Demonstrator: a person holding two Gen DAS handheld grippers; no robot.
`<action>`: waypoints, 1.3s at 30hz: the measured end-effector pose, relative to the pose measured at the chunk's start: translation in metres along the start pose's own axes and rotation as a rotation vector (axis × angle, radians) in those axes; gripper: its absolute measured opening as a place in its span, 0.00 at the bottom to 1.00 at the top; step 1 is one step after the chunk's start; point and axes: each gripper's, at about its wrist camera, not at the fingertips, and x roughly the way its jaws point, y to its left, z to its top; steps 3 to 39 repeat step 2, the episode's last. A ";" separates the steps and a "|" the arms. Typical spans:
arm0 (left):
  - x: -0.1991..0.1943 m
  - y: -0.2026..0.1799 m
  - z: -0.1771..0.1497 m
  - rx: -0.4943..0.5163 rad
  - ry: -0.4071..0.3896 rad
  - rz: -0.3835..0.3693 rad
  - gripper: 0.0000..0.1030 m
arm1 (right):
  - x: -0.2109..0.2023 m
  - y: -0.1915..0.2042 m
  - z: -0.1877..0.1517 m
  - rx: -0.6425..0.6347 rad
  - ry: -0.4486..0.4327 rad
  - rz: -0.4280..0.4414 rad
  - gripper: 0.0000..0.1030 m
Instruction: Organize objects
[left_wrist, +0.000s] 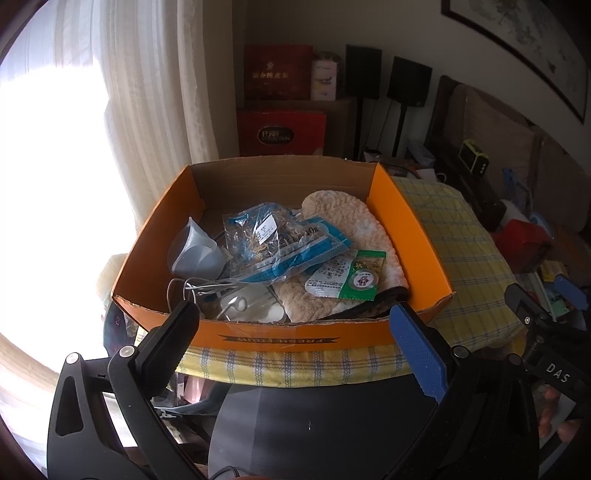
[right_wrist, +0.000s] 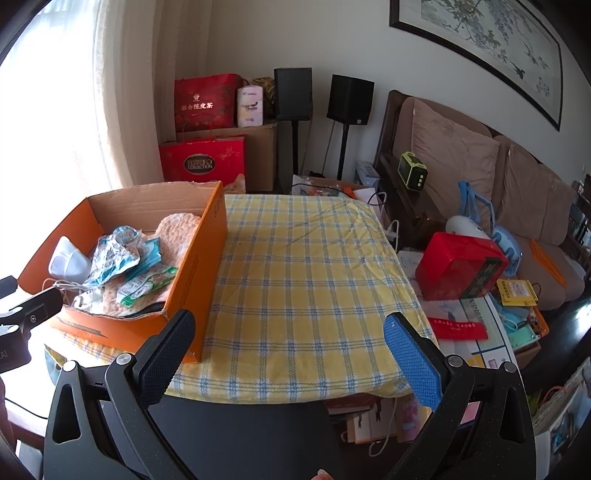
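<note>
An orange cardboard box (left_wrist: 406, 229) stands on a yellow checked cloth (right_wrist: 306, 266); it also shows in the right wrist view (right_wrist: 210, 240). Inside lie a beige fluffy slipper (left_wrist: 354, 221), a blue-and-clear plastic packet (left_wrist: 273, 243), a green-and-white sachet (left_wrist: 347, 275), a translucent cup (left_wrist: 195, 251) and white earphones (left_wrist: 221, 295). My left gripper (left_wrist: 295, 325) is open and empty, just before the box's near wall. My right gripper (right_wrist: 291, 336) is open and empty, above the cloth's near edge, right of the box.
Red gift boxes (right_wrist: 203, 158) and two black speakers on stands (right_wrist: 351, 99) stand at the back wall. A sofa (right_wrist: 480, 166) is on the right. A red tin (right_wrist: 461, 266) and papers crowd a low table right of the cloth. A curtained window is on the left.
</note>
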 end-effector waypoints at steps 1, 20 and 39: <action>0.000 0.000 0.000 0.002 0.000 0.001 1.00 | 0.000 0.000 0.000 0.000 0.000 0.000 1.00; 0.000 0.000 0.000 0.001 0.001 0.002 1.00 | 0.000 0.000 0.000 0.000 0.000 0.000 1.00; 0.000 0.000 0.000 0.001 0.001 0.002 1.00 | 0.000 0.000 0.000 0.000 0.000 0.000 1.00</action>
